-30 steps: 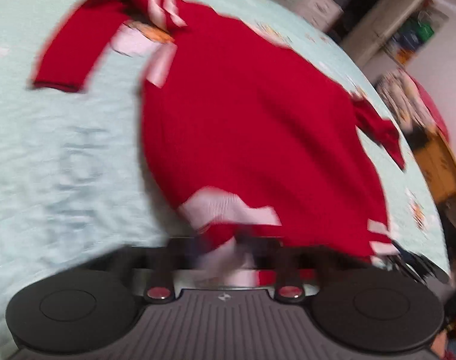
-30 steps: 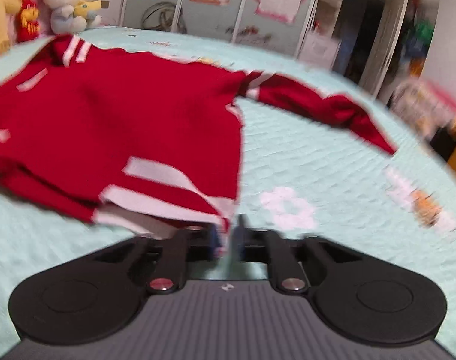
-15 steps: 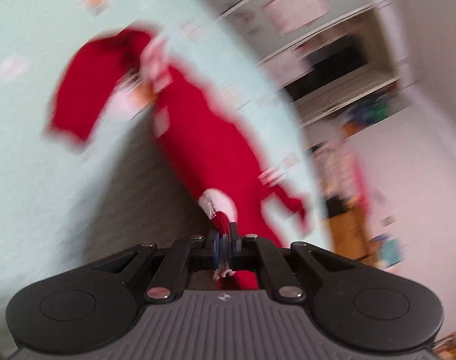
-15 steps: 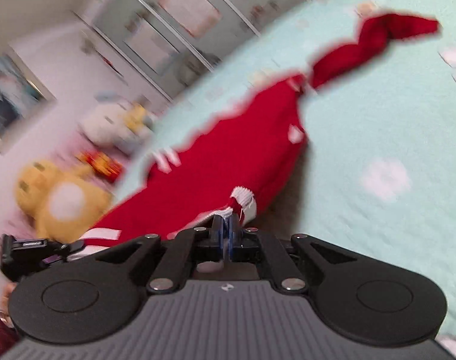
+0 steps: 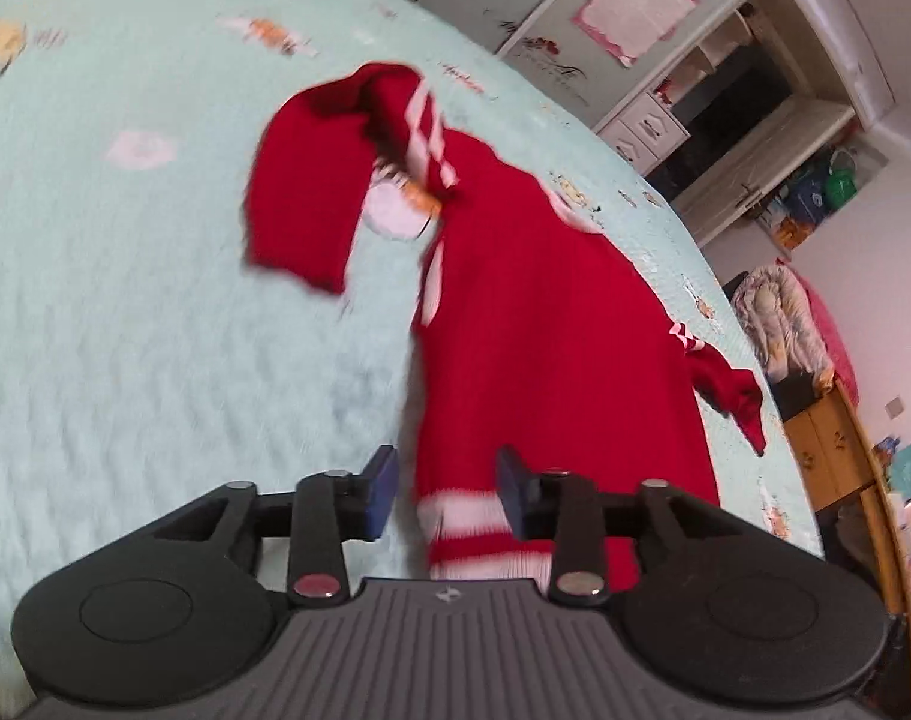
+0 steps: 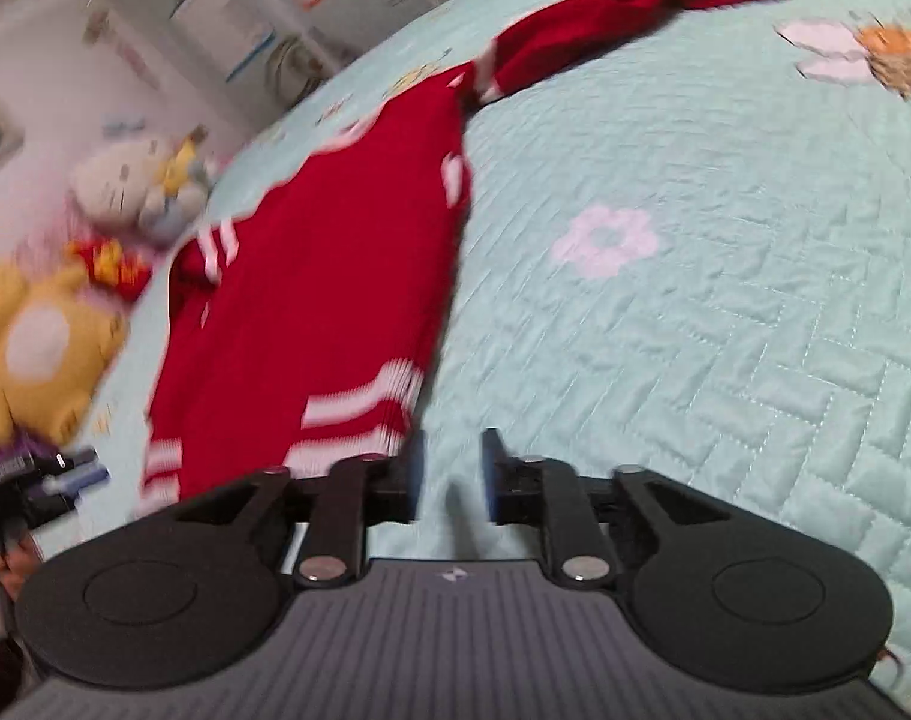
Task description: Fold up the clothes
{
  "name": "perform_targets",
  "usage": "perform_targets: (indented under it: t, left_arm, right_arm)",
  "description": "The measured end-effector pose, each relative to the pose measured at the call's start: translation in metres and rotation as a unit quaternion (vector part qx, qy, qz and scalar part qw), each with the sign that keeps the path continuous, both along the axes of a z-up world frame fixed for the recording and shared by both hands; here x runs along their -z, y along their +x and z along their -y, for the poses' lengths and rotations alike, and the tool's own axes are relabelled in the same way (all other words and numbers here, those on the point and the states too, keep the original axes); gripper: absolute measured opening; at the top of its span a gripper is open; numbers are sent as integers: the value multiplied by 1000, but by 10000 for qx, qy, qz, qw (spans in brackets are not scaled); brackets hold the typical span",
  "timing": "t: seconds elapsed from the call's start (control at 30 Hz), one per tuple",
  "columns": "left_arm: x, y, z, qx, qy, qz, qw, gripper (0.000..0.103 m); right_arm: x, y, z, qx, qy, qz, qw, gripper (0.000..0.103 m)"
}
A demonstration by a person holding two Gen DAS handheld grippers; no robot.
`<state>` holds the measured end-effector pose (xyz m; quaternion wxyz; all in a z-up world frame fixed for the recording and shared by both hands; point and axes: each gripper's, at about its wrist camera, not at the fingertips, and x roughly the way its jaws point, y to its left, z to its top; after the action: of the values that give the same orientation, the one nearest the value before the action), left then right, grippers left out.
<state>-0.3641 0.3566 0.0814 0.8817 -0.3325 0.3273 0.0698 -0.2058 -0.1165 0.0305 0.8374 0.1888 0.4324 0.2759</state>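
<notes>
Mint-green quilted bed [image 6: 725, 312] carries the red sweater [image 5: 551, 336], which lies spread flat with one sleeve [image 5: 311, 198] bent out at the left and the other sleeve [image 6: 635, 6] twisted away at the right. Half a second ago both hem corners were pinched and lifted; now the striped hem [image 6: 359, 414] lies on the bed, released. The left gripper [image 5: 446, 495] has its fingers apart over the hem, and the right gripper [image 6: 449, 474] stands apart just beside it. Blur makes it hard to say, but the body seems smoothed, ready for sleeve folds.
</notes>
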Motion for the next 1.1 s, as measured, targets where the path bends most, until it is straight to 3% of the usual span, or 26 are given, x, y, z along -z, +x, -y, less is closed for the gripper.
perform_targets:
  t: [0.07,0.17,0.3,0.33,0.37,0.4,0.53,0.63,0.77,0.87,0.93,1.0,1.03,1.1]
  left_arm:
    - [1,21,2,53,155,5,9999,40]
    - [12,55,4,-12,254,-171,9995,45]
    - [34,84,1,126,-87,-534,9985,45]
    - [41,88,-1,89,-208,-639,9977,35]
    - [46,90,-4,28,-313,-679,9972,22]
    - [45,86,-6,-22,-356,-591,9976,6]
    - [27,60,-10,-115,-222,-63,9997,6]
    - [34,60,-7,-59,172,-394,9991,7]
    - [41,65,-2,32,361,-520,9980,13]
    - [35,64,-1,-65,491,-404,9980,25]
    - [32,63,-1,-130,578,-327,9977,38]
    - [28,62,0,-196,664,-250,9973,41]
    - [25,65,-1,-236,728,-193,9969,45]
    - [20,80,-3,-270,875,-87,9958,58]
  right_arm:
    - [2,8,-1,125,157,-23,9998,29]
    - [6,20,-2,313,391,-58,9987,49]
    - [14,39,-9,401,702,-299,9963,50]
    - [16,44,-12,409,779,-375,9954,49]
    - [18,49,-14,418,856,-451,9944,37]
    - [21,54,-16,426,934,-527,9933,6]
    - [27,53,-12,483,1048,-591,9916,7]
    - [34,45,-5,492,1108,-582,9909,5]
    - [32,43,-2,416,1140,-532,9912,6]
    - [31,41,1,359,1164,-495,9913,10]
    - [27,41,2,315,1072,-397,9929,13]
    - [19,43,2,353,925,-148,9950,27]
    - [14,49,0,402,852,-11,9956,32]
    - [5,60,-2,500,705,262,9959,51]
